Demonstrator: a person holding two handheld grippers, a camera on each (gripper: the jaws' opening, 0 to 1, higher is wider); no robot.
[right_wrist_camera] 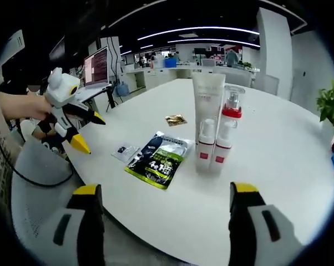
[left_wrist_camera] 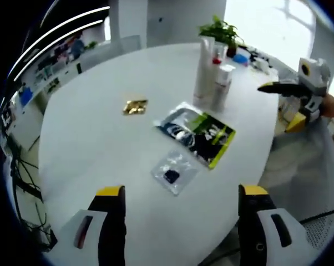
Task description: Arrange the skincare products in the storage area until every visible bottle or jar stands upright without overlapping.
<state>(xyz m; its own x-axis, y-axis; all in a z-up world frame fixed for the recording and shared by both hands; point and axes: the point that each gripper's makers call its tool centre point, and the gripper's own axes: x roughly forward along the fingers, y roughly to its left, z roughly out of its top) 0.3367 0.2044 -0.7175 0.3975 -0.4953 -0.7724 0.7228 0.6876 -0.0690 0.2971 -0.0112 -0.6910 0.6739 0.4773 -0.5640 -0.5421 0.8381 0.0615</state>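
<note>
I see a big round white table [left_wrist_camera: 100, 149] that carries all the things. On it, near the far side in the left gripper view, four skincare containers stand upright in a tight group: a tall white tube [right_wrist_camera: 208, 98], beside it a clear bottle with a red collar [right_wrist_camera: 232, 108], and in front of them two small white pump bottles [right_wrist_camera: 206, 145] with red labels. They stand close together, perhaps touching; I cannot tell for sure.

Nearer the middle of the table lies a flat black and green packet [left_wrist_camera: 199, 133]. Just beside it lies a small clear bag [left_wrist_camera: 173, 170] with something dark inside. A small gold wrapper [left_wrist_camera: 135, 106] lies apart from these.

My left gripper [left_wrist_camera: 181, 200] has its jaws wide apart and holds nothing; it hangs over the near edge of the table, well apart from the bottles. In the right gripper view I see it in the person's hand [right_wrist_camera: 23, 105], off the edge of the table.

My right gripper [right_wrist_camera: 166, 197] also has its jaws wide apart, with nothing between them. It points at the group of bottles but does not touch them.
</note>
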